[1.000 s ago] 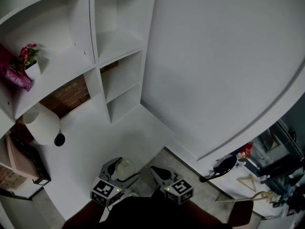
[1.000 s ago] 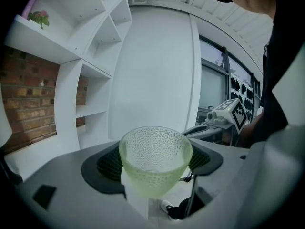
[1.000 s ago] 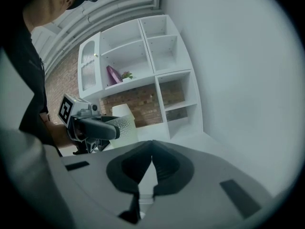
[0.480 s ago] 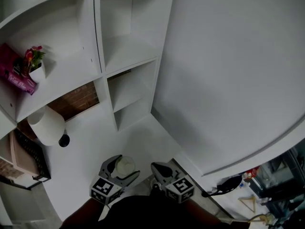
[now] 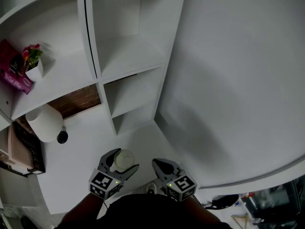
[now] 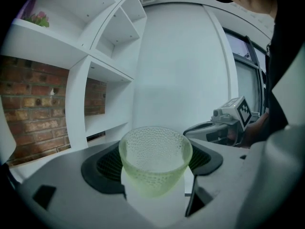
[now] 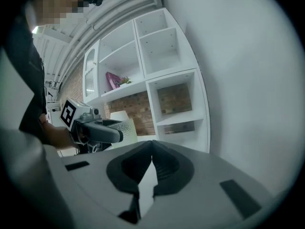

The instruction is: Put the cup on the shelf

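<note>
At ten o'clock in the head view stands a small white pot (image 5: 35,71) with red flowers, just beside a pink box (image 5: 13,74). Lower, at eight o'clock, there is a white rounded object (image 5: 44,123), maybe a lamp shade, with a small black round thing (image 5: 62,137) next to it. A brick wall (image 5: 76,99) shows behind. A plain white wall (image 5: 238,80) fills the view from one to four o'clock.

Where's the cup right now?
The cup is clamped upright in the left gripper, low and left of centre in the head view, beside the shut right gripper and in front of the white shelf unit.
</note>
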